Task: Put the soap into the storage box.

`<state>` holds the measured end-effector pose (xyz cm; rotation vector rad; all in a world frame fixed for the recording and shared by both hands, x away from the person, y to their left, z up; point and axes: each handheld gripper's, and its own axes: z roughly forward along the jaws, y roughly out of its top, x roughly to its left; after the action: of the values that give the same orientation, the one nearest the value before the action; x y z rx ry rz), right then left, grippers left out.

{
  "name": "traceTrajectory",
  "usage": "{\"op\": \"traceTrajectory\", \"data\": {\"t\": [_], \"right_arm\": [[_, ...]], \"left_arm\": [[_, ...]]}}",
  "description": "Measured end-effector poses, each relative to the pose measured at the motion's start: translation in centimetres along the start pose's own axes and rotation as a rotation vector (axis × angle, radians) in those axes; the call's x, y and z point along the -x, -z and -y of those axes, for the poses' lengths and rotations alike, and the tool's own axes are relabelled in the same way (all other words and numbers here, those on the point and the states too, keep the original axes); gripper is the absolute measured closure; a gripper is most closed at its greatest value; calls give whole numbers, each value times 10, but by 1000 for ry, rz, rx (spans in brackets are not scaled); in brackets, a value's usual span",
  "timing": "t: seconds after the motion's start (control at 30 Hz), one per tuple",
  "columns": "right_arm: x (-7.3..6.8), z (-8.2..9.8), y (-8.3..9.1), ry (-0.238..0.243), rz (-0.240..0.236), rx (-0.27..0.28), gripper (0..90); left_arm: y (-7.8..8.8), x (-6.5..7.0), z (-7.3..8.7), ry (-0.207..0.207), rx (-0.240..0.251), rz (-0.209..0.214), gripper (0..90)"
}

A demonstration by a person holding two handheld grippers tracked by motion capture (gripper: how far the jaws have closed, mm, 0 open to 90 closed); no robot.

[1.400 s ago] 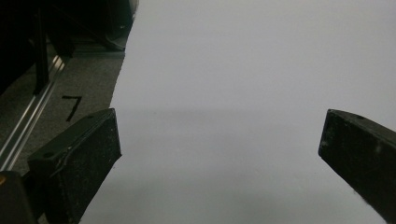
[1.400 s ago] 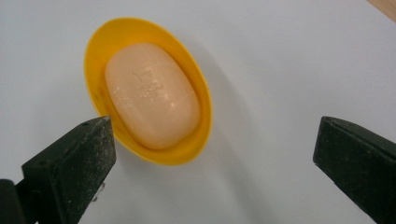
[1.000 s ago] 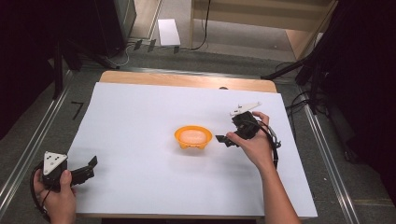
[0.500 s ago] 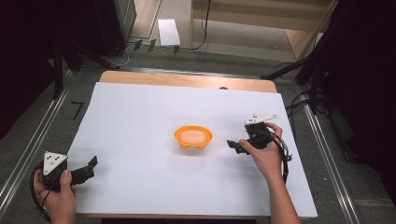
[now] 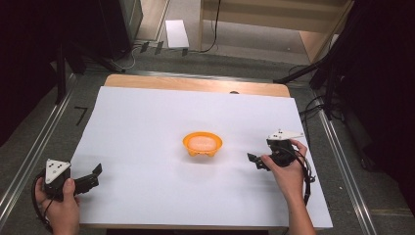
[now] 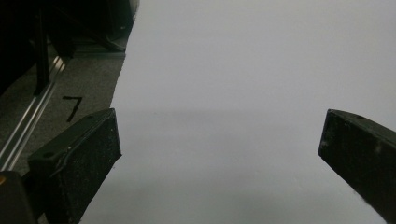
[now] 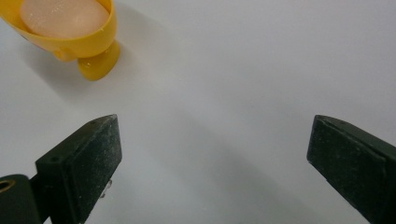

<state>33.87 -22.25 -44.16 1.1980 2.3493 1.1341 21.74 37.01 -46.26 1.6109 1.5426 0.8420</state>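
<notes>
Near the middle of the white sheet [image 5: 147,122] sits the orange bowl [image 5: 202,144], holding a pale, possibly soft lump [image 7: 63,17]. Right gripper [image 5: 257,160] lies to its right, apart, jaws wide but closing, nothing between. Left gripper [image 5: 90,177] rests wide at the near-left corner.

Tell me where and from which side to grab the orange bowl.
Grip the orange bowl by its thin rim wall on the side facing the right claw, coming in from the right, one jaw inside and one outside. It stands upright on short feet, and a pale filling sits inside, so stay near the edge. The right claw's jaws are closing, nothing between them.
</notes>
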Motion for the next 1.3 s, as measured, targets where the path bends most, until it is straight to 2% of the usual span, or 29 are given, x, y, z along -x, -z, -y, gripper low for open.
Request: {"op": "traceTrajectory", "data": {"t": [0.33,0.43,0.77,1.03,1.3], "right_arm": [[14,32,19,-67,52,35,36],[16,38,21,-72,63,36,36],[28,69,37,-140,107,55,34],[36,90,54,-171,140,82,34],[38,110,71,-195,167,112,34]], "left_arm": [[0,0,0,-1,-1,-1,0],[0,0,0,-1,-2,-4,0],[0,0,0,-1,-1,-5,0],[0,0,0,-2,1,-4,0],[1,0,0,-1,2,-6,0]]}}
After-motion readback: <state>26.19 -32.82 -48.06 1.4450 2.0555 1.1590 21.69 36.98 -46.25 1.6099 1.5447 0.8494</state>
